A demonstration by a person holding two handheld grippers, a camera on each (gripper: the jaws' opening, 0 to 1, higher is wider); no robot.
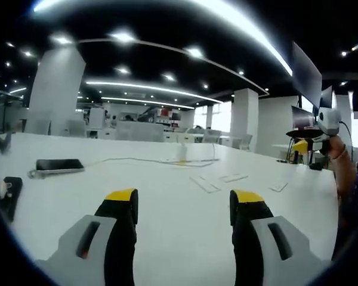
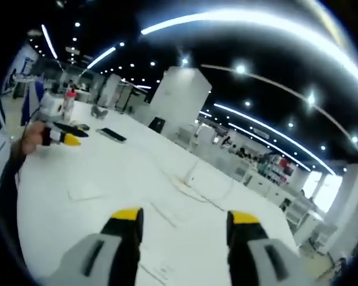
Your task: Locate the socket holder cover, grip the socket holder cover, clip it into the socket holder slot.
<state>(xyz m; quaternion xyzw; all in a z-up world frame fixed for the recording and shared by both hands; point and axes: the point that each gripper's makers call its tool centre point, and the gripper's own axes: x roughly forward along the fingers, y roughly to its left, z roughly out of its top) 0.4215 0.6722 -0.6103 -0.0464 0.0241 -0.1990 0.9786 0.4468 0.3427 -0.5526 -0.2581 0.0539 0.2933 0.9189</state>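
White table (image 1: 167, 238) carries flat pale parts (image 1: 218, 180) too small to identify; left gripper (image 1: 183, 205) and right gripper (image 2: 183, 221) gape empty.

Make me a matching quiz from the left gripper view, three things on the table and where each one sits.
Things:
1. phone
2. white cable
3. flat white pieces

Places:
A. ahead and right of the left gripper, lying flat
B. far left on the table, dark screen up
C. running from the phone toward the middle of the table

Pairs: 1-B, 2-C, 3-A
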